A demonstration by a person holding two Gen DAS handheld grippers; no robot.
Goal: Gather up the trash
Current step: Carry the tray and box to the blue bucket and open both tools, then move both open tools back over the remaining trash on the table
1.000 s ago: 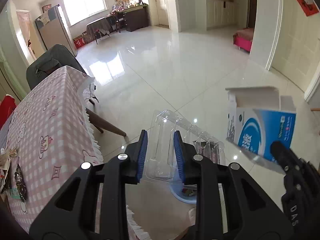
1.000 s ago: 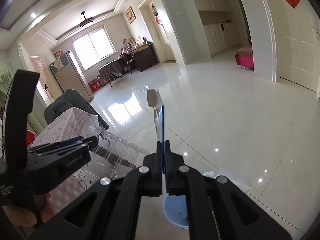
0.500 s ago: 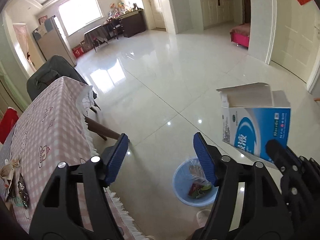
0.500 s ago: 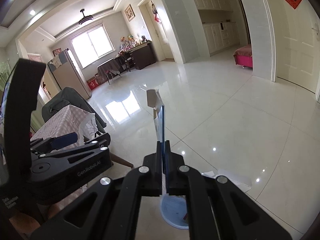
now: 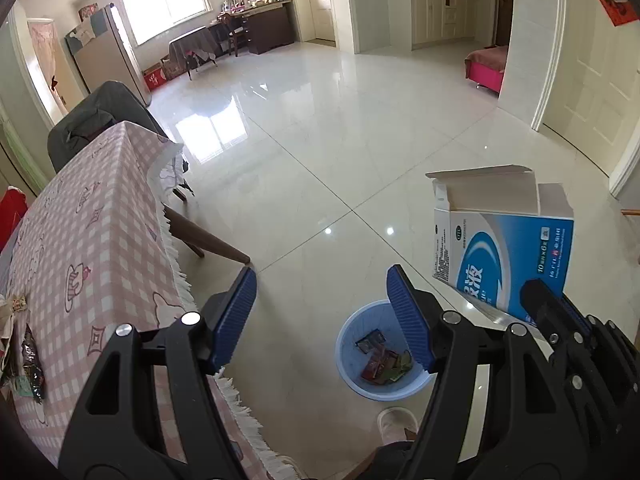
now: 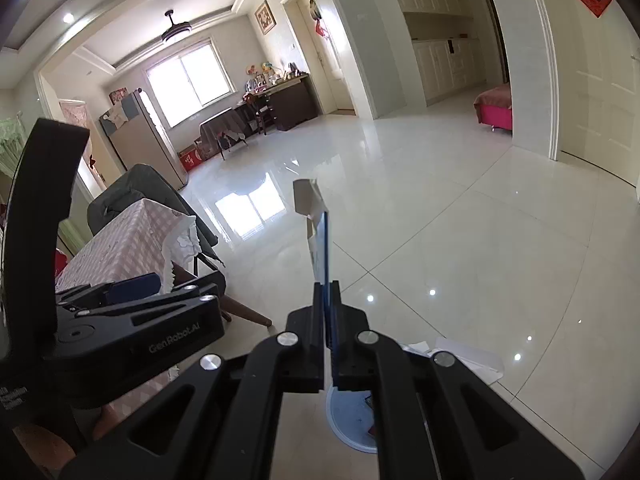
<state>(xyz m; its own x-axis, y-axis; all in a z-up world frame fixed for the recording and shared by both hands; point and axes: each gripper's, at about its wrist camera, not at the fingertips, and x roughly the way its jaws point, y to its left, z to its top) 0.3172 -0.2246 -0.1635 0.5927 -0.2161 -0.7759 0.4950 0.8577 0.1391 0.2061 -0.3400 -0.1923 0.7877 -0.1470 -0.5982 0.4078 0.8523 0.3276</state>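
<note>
Left tool [image 5: 320, 316] held with jaws spread wide, empty; right tool [image 6: 327, 312] pinched tight, level beside it

The blue-and-white carton [image 5: 508, 252] is flattened, top flaps open, held upright in the air above and to the right of the blue bin [image 5: 352, 368]. The bin is a round, light-blue plastic basket standing on the floor; colored wrappers [image 5: 382, 362] lie at its bottom. More wrappers [image 5: 28, 360] lie left of the bin.

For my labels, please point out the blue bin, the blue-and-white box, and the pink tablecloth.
blue bin [image 5: 347, 354]: left wrist view, left inner wall.
blue-and-white box [image 5: 508, 256]: left wrist view, printed front face.
pink tablecloth [image 5: 100, 216]: left wrist view, checked top.
</note>
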